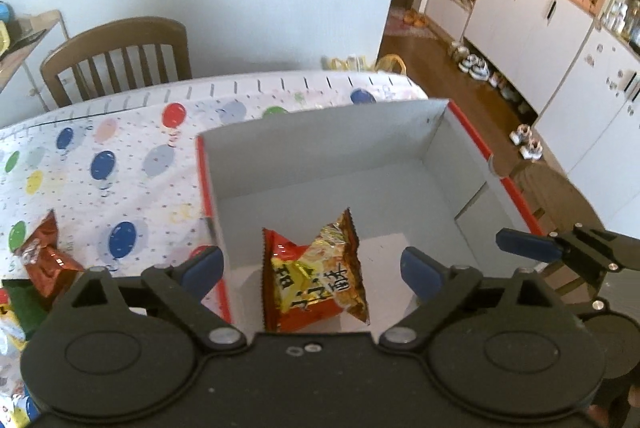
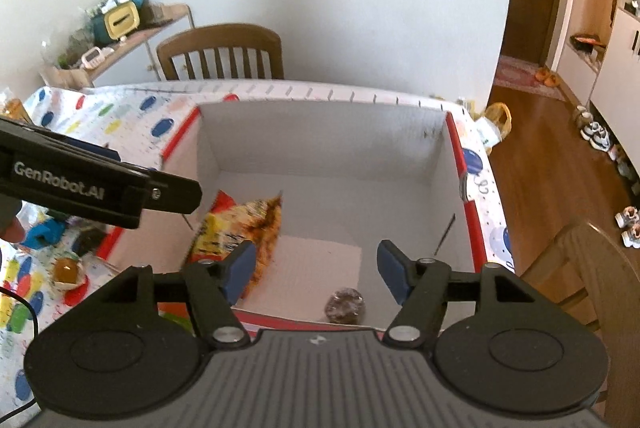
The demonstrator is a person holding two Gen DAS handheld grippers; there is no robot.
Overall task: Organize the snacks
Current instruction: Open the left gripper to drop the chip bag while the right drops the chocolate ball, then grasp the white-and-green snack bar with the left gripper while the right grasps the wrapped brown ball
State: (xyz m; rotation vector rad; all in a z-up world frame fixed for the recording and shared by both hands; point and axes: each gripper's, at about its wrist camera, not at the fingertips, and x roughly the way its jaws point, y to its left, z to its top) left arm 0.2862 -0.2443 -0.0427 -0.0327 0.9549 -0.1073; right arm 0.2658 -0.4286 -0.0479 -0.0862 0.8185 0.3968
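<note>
Snack packet (image 1: 316,278) lies in the box (image 1: 320,148) below the left gripper (image 1: 312,268), jaws spread wide, empty; right gripper (image 2: 316,268) likewise parted, holding nothing.

A wooden chair (image 2: 224,50) stands at the far edge of the table, whose balloon-print tablecloth (image 1: 120,164) covers the top. Past the far left corner a side shelf (image 2: 120,40) carries a yellow box (image 2: 120,20) and small clutter, too blurred to name. White cabinets (image 1: 532,24) line the right wall, with shoes (image 1: 528,144) on the wooden floor (image 1: 448,84) below them
</note>
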